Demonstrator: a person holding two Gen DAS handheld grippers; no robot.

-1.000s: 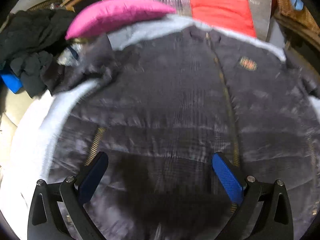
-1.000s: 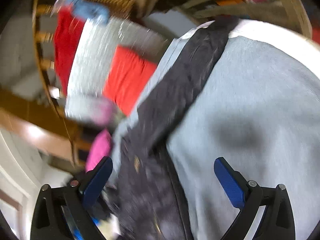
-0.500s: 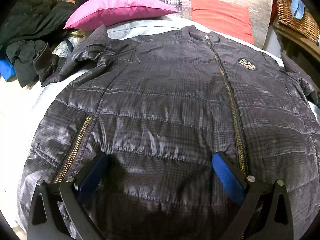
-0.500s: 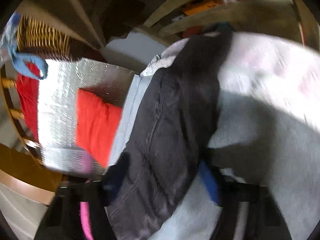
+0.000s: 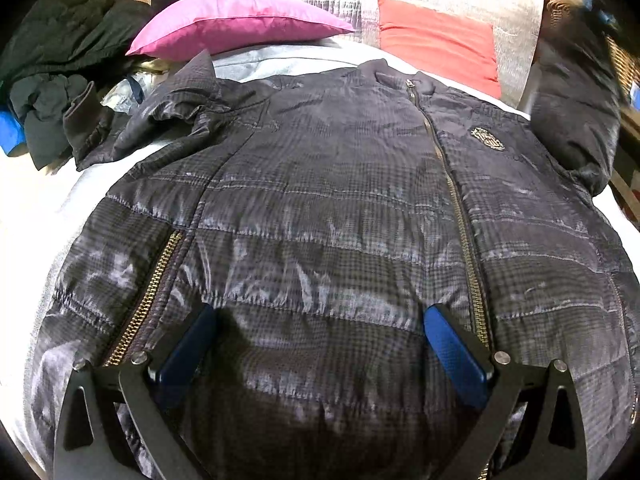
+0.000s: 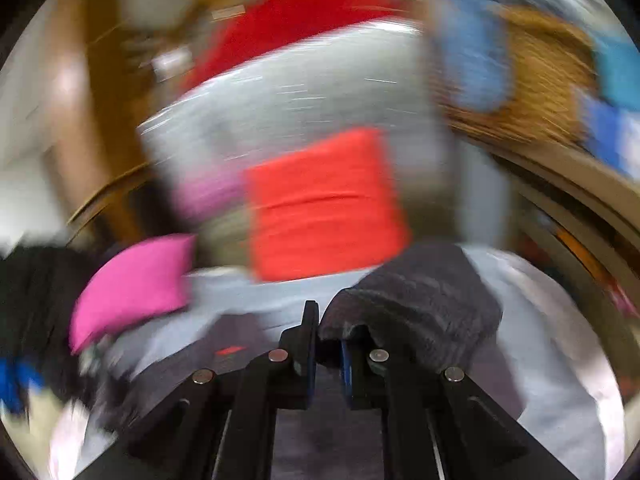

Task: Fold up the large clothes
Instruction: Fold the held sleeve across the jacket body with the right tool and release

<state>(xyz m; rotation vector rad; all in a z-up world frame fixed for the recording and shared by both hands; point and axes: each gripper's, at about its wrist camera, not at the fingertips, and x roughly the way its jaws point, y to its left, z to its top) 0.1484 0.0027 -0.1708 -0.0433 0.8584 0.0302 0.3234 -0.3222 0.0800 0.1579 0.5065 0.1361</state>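
1. Left gripper point(image 5: 320, 344): low over the jacket hem, fingers spread wide, holding nothing.
2. Jacket point(image 5: 340, 208): dark quilted shiny fabric, brass zipper point(image 5: 460, 216) closed, lying flat, front up, on the bed point(image 5: 44, 200).
3. Right gripper point(image 6: 326, 344): fingers pinched on the raised sleeve point(image 6: 416, 300); view blurred.
4. Pink pillow point(image 5: 236, 20) beyond the collar.
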